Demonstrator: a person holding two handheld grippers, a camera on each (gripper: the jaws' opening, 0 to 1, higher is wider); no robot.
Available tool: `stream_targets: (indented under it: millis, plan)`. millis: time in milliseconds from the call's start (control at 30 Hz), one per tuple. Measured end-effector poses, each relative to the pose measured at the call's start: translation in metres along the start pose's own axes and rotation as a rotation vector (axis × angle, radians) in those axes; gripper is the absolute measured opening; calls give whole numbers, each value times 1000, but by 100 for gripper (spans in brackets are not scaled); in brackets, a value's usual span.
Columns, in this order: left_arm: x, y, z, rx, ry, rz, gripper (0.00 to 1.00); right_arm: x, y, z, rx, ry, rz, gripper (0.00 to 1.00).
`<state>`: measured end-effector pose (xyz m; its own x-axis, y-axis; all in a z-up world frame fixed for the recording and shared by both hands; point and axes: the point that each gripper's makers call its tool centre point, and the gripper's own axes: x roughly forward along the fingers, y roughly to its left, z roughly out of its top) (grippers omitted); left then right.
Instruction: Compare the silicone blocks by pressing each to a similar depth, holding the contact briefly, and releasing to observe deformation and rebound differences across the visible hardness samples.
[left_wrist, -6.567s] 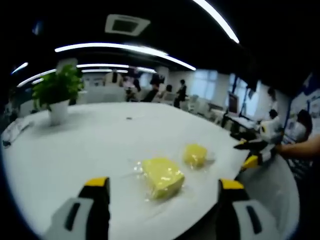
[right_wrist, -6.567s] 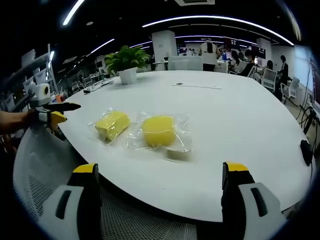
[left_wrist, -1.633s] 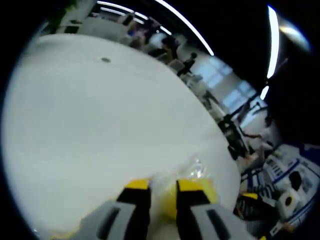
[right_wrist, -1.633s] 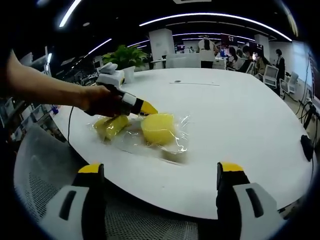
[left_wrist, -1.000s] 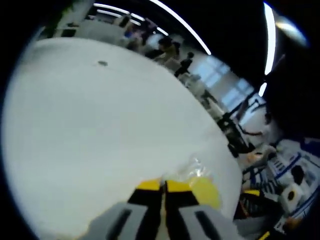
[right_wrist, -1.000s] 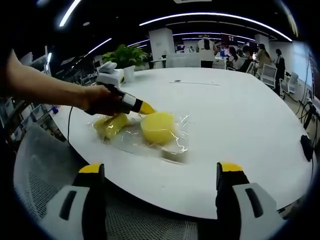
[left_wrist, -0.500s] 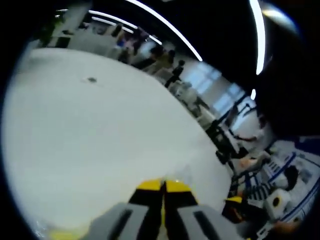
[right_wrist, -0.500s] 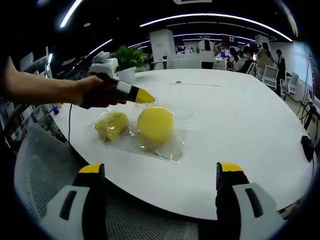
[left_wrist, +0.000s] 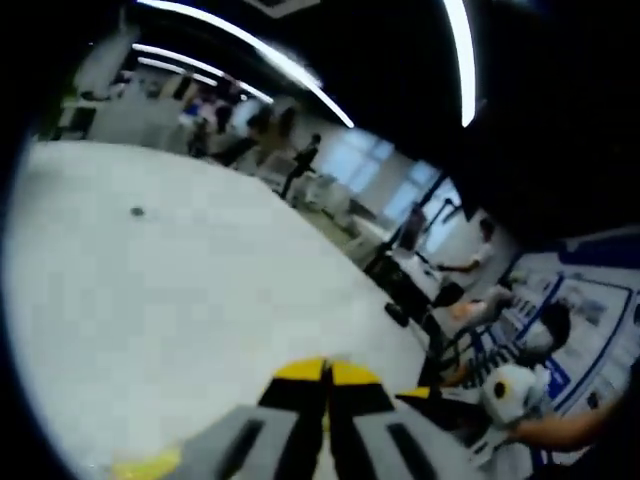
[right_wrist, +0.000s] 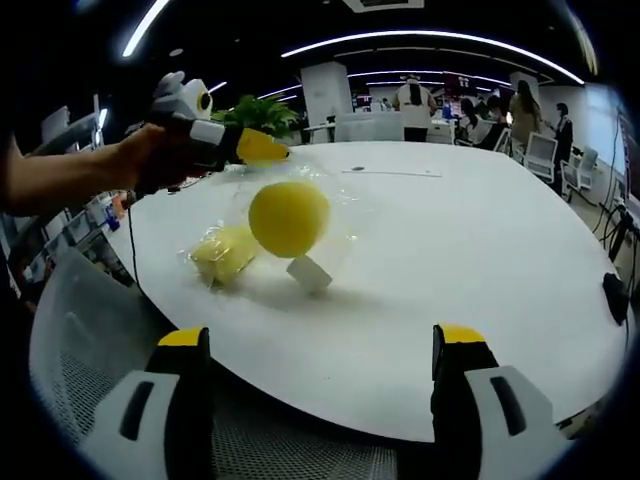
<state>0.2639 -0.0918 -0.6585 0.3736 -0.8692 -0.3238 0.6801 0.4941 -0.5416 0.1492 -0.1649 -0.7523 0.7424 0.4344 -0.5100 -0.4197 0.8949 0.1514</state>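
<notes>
Overhead of the round white table (right_wrist: 480, 270), a rounded yellow silicone block in a clear plastic bag (right_wrist: 289, 218) is held aloft by the left gripper (right_wrist: 262, 148), whose yellow-tipped jaws are pinched together on the bag's top edge. A second bagged yellow silicone block (right_wrist: 223, 253) is seen lying on the table just beside the lifted one. The right gripper (right_wrist: 320, 350) is kept near the table's edge, jaws wide apart.
</notes>
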Motion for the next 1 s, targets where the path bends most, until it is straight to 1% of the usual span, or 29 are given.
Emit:
stream_targets:
  millis: [67,133,167,200,233,433,467,500,533,600,667,733,800,867,900,933,1000]
  plan:
    - [-5,-5,5,17,1,-5,0,0,0,0,-1,-1,2,85]
    - [-11,-10,9,57,8,-12,0,0,1,1,-2,-2,4,85]
    - [-13,-13,10,70,10,-20,0,0,1,1,-3,-2,5,85]
    - [-15,-18,9,103,17,-45,0,0,1,1,-4,-3,5,85]
    - [-18,-22,11,109,9,-48,0,0,1,1,-4,-3,5,85]
    - [-30,-42,15,101,-17,-91,0,-1,1,3,1,-11,4,84]
    - [-33,-51,14,68,-7,-130,0,-1,1,2,-2,-10,6,84]
    - [-34,-51,15,53,-12,-124,0,-1,1,2,-1,-9,8,84]
    - [-37,-53,16,72,-15,-127,0,-1,2,3,1,-9,11,85]
    - [-41,-59,14,74,-15,-140,0,-2,6,4,30,-22,45,88]
    - [-44,-64,13,82,-14,-161,0,-3,3,2,64,-16,52,89]
    - [-48,-68,11,117,-21,-179,0,-4,2,2,85,-24,59,90]
    - [-50,-71,9,104,-23,-190,0,-5,6,4,109,-37,91,92]
    - [-53,-75,10,114,-27,-199,0,-6,12,6,96,-40,121,92]
    - [-54,-77,10,116,-30,-205,0,-6,15,7,66,-37,139,92]
    - [-55,-78,11,117,-33,-208,0,-6,16,8,59,-38,143,91]
    - [-60,-84,14,116,-44,-225,0,-8,23,15,36,-51,170,91]
